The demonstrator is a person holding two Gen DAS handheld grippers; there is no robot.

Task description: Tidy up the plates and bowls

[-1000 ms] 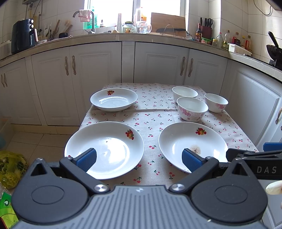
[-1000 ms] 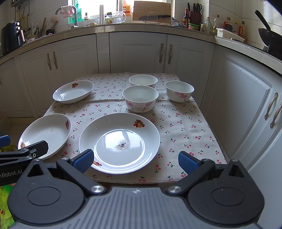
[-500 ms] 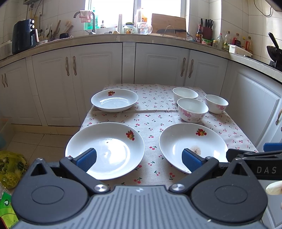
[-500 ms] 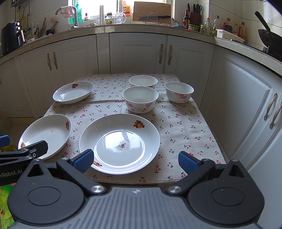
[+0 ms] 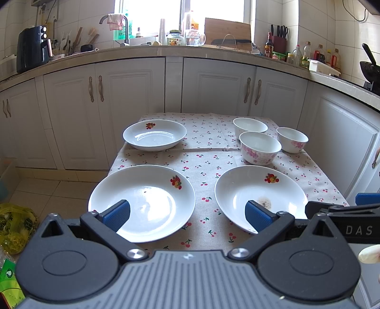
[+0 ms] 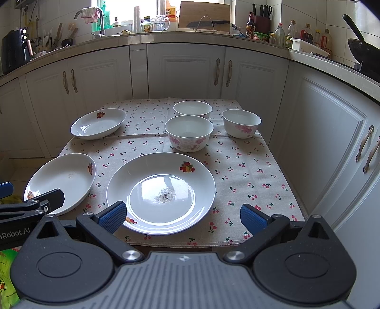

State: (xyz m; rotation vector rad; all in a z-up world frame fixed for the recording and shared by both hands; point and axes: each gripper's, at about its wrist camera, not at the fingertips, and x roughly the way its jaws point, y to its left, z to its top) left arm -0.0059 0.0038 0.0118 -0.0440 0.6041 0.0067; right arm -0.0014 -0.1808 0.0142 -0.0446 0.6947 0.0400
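We hold our left gripper (image 5: 187,214) and right gripper (image 6: 182,217) spread wide and empty at the near edge of the cherry-print tablecloth (image 6: 237,166), where three fruit-print plates (image 6: 161,190) and three floral bowls (image 6: 188,133) sit apart.

White cabinets (image 5: 133,114), bright window (image 5: 152,16)

we see daylight pouring from the window (image 5: 152,16), blown out to white, above the sink tap (image 5: 114,26). glare sits on the near plate (image 5: 152,209). cabinets (image 6: 185,71) below the window bow from fisheye distortion; corners darken; focus stays sharp.
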